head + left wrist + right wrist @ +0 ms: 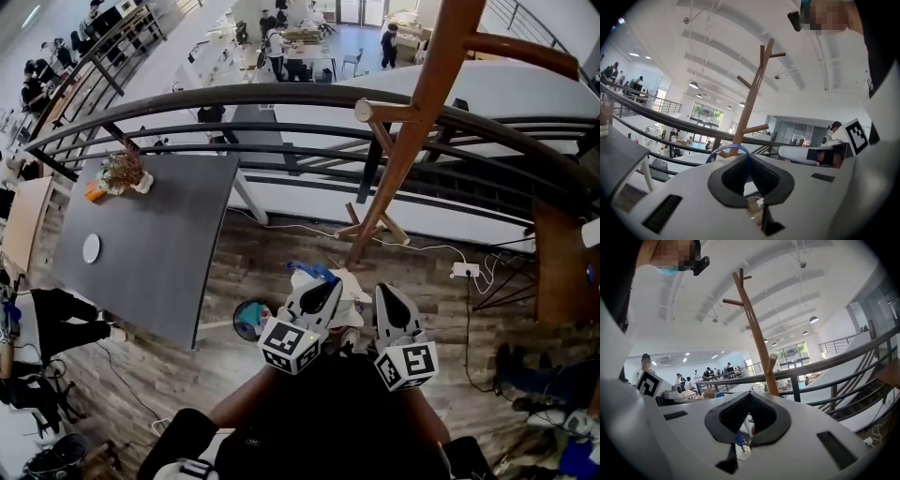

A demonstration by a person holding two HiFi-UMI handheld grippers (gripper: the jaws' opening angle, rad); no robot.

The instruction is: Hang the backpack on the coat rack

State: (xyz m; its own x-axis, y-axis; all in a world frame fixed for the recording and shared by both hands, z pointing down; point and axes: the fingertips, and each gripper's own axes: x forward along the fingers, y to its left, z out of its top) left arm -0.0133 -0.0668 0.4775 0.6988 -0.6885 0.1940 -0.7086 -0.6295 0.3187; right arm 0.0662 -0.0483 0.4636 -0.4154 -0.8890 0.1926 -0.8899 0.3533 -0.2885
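Jaws: your left gripper [745, 157] is pinched shut on blue loop [729, 149] of backpack [349, 281]; right gripper [750, 394] looks closed on its fabric. Backpack sits low between grippers, before coat rack [412, 122]. Lift loop high and open, then lower over nearest peg [384, 111].

The tall brown coat rack [412, 122] is smooth varnished wood with a soft sheen. The curved dark railing [234, 97] looks like matt painted metal. The dark grey bench [159, 234] has a flat matt top. The plank floor [281, 253] shows worn wood grain. The left hand-held gripper [749, 165] and right hand-held gripper [749, 394] have smooth white plastic shells and black ribbed rubbery pads. The white backpack [352, 281] looks like cloth, and its thin blue loop [729, 147] looks like slightly glossy cord.
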